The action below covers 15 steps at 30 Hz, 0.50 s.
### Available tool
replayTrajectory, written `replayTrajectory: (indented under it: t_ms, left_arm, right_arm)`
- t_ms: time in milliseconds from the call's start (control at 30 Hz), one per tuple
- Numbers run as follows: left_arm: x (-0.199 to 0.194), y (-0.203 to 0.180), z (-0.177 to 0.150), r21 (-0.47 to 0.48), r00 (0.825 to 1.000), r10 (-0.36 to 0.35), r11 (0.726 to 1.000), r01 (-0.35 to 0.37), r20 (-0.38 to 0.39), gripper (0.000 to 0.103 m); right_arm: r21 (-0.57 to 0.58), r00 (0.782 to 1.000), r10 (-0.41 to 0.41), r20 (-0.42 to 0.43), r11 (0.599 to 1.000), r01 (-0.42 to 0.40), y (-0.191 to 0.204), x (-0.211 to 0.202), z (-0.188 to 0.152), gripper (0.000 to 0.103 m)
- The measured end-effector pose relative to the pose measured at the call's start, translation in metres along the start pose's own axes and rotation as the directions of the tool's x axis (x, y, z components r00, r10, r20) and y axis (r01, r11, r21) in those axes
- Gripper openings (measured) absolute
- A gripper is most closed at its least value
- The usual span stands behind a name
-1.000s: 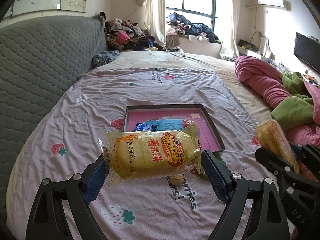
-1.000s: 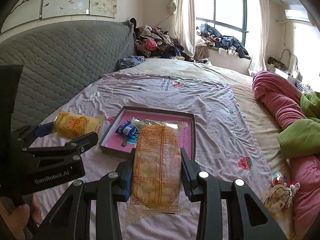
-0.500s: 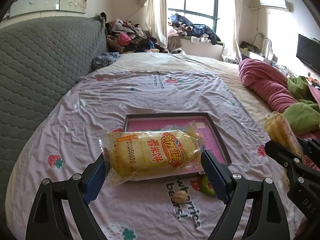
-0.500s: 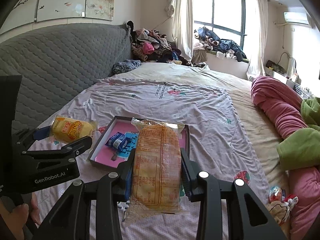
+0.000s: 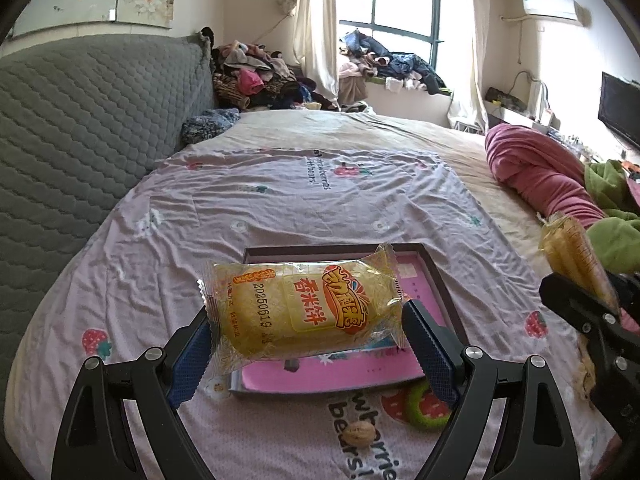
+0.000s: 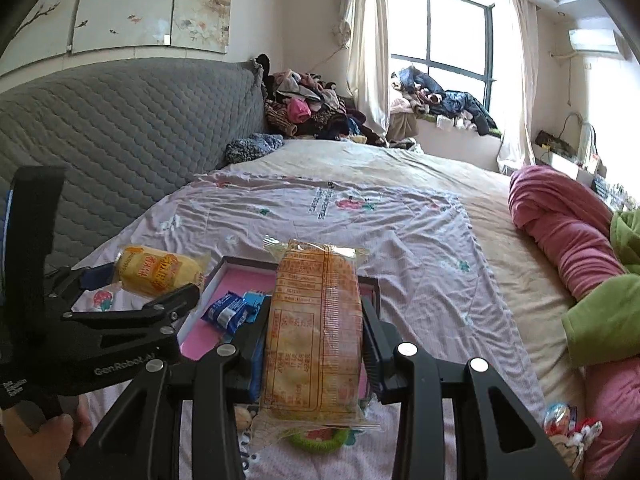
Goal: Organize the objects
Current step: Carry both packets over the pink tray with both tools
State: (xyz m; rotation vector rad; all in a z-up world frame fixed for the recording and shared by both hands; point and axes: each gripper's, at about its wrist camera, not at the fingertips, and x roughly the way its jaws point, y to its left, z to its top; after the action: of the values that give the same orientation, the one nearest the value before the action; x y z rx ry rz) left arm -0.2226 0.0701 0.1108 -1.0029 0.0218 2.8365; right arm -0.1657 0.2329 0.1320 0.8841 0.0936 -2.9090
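In tray (image 5: 448,304): blue packets (image 6: 226,312). In transit: yellow rice-cake pack (image 5: 304,308), clamped in left hand-held gripper (image 5: 306,344); orange biscuit pack (image 6: 314,332), clamped in right hand-held gripper (image 6: 314,354). Outstanding on bed: walnut (image 5: 360,434), green ring (image 5: 426,406).

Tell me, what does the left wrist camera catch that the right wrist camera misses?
Only the left wrist view shows a walnut on the sheet and a television on the far wall.

Only the right wrist view shows blue snack packets lying in the box, a hand on the left gripper's handle, and small toys beside the pink quilt.

Both show the pink-lined box, the green ring, and both wrapped cakes: the yellow pack and the orange pack.
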Motion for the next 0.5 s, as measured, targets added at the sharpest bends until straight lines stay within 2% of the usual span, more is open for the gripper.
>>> replayTrajectory:
  t_ms: [500]
  left_arm:
    - [0.055,-0.014,-0.007,0.012,1.000,0.018,1.000,-0.018,-0.019,0.090]
  right_arm:
    - [0.006,1.000,-0.001,0.001,1.000,0.001,-0.022,0.045,-0.009,0.039]
